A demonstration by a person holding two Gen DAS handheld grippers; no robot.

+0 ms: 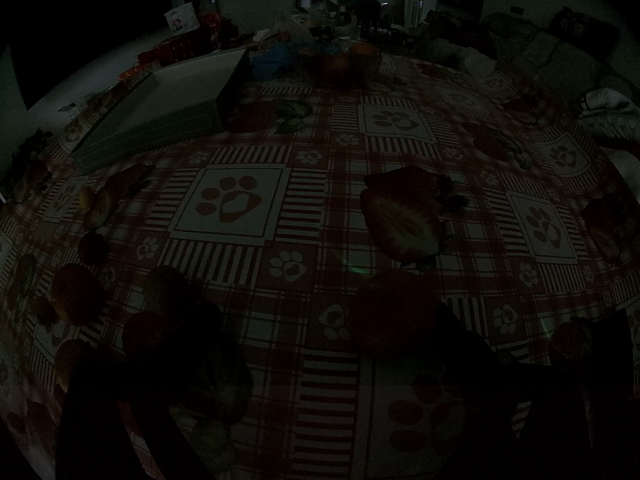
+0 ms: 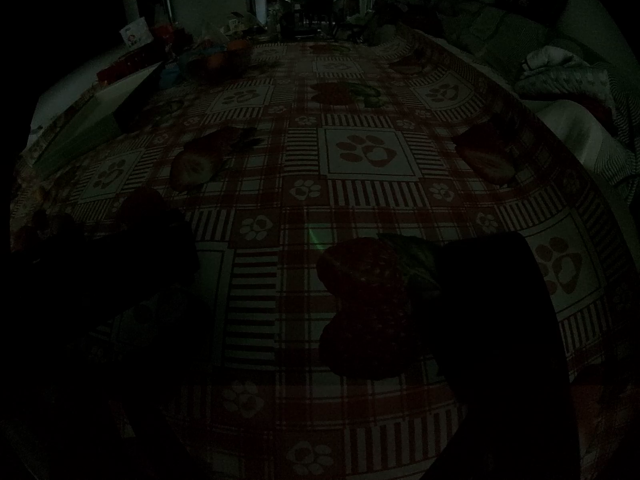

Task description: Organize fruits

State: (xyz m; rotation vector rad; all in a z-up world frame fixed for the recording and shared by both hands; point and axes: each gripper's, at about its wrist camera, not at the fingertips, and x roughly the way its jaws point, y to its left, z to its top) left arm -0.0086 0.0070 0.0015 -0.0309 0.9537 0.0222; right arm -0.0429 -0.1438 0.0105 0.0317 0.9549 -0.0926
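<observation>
A: Left gripper (image 1: 300,420): dark fingers (image 1: 132,420) set wide apart, nothing between them. Right gripper (image 2: 300,380): one finger (image 2: 508,340) clear, the other lost in shadow; jaws spread, nothing held.

B: Fruit?

A: Loose fruits (image 1: 76,296) clustered on the tablecloth (image 1: 320,208) just beside the left gripper's left finger; probably apples or oranges, too dim to tell. An orange (image 1: 364,50) sits in the bowl (image 1: 344,66) at the far edge.

B: Else?

A: Pale box (image 1: 168,108) far left, near the bowl.
</observation>
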